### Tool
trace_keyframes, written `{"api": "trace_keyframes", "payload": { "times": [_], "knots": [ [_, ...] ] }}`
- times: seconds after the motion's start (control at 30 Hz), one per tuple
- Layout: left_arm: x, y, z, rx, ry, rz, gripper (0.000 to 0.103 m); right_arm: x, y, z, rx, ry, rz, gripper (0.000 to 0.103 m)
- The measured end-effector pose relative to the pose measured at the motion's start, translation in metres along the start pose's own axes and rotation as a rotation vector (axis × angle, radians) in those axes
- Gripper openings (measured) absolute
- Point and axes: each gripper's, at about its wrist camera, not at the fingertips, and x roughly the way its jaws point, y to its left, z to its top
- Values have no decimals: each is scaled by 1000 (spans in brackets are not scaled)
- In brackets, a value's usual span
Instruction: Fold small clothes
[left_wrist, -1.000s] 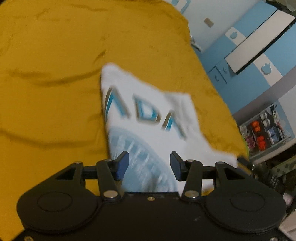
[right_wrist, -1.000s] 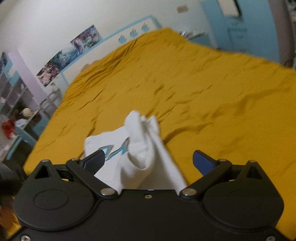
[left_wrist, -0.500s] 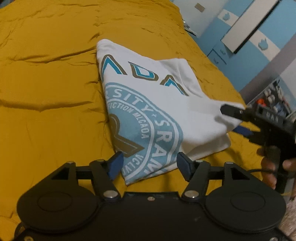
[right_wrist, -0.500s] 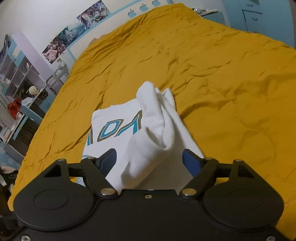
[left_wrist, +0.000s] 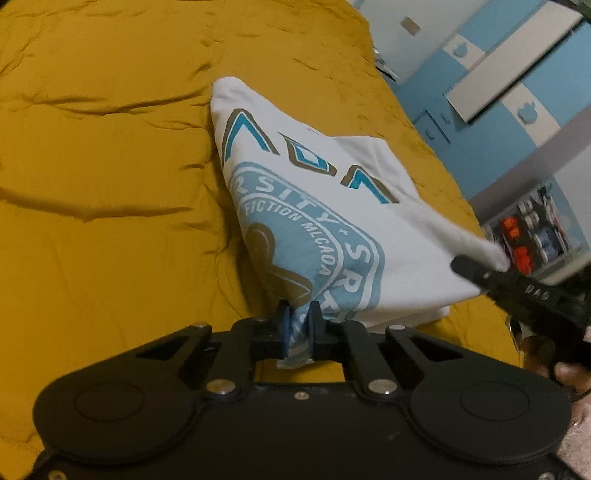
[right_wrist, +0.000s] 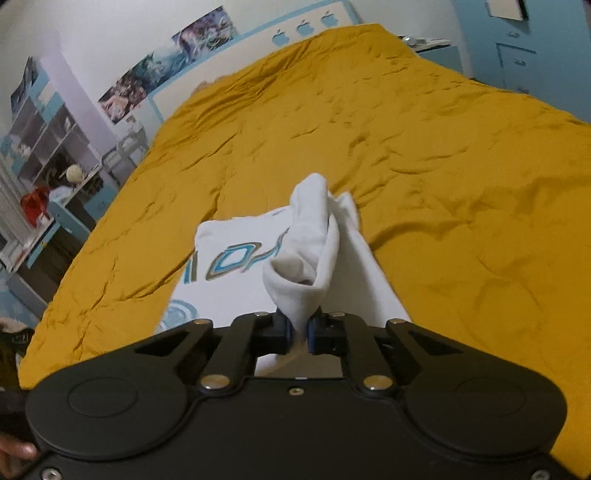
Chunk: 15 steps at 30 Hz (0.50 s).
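the white t-shirt (left_wrist: 332, 206) with the blue round print lies partly folded on the mustard bedspread (left_wrist: 110, 184), near the bed's edge closest to me. in my left camera it fills the middle, its far corner pointing to about 11 o'clock and its near hem running down to 6 o'clock. my left gripper (left_wrist: 298, 326) is clenched on that near printed edge; the blue pads pinch a bunched bit of cloth between them. at 3 o'clock in the same view my right gripper (left_wrist: 476, 271) bites the other near corner, the white fabric pulled taut up to it.

in my right camera the right gripper (right_wrist: 298, 326) is likewise clamped on the shirt (right_wrist: 236, 280), with a rolled white fold, maybe a sleeve, standing up from the pads toward 12 o'clock.

as i judge it, the shirt has been narrowed already, since only part of the lettering shows and layers are stacked at the near edge. both near corners are gripped, so the lengthwise fold away from me looks like what is left, then smoothing that loose roll flat.

past the bed: blue cabinets (left_wrist: 517, 122) at 2 o'clock, shelves (right_wrist: 40, 147) at 9 o'clock.
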Motion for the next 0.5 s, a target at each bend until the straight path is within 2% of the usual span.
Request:
{"api": "trace_keyframes", "payload": {
  "times": [0.1,0.17,0.23,0.27,0.37,0.4,0.47,0.5],
  "knots": [
    [24,11,-10,2,67,29,10,13,-22,-22,47,53,-27,6],
    [37,19,-17,-8,99,48,30,23,-37,-37,71,75,-43,11],
    [35,26,-19,-32,109,23,33,24,-50,-42,108,81,-20,13],
    [31,27,-18,-34,109,14,39,21,-52,-41,121,83,-3,17],
    [13,31,-12,-26,81,14,49,5,-45,-26,84,75,-9,51],
    [7,32,-7,-19,58,18,50,-1,-41,-20,61,48,-13,56],
    [2,37,5,-23,22,20,57,-7,-34,0,7,-9,9,56],
    [3,41,14,-30,0,17,58,-4,-30,13,-12,-22,19,56]
  ]
}}
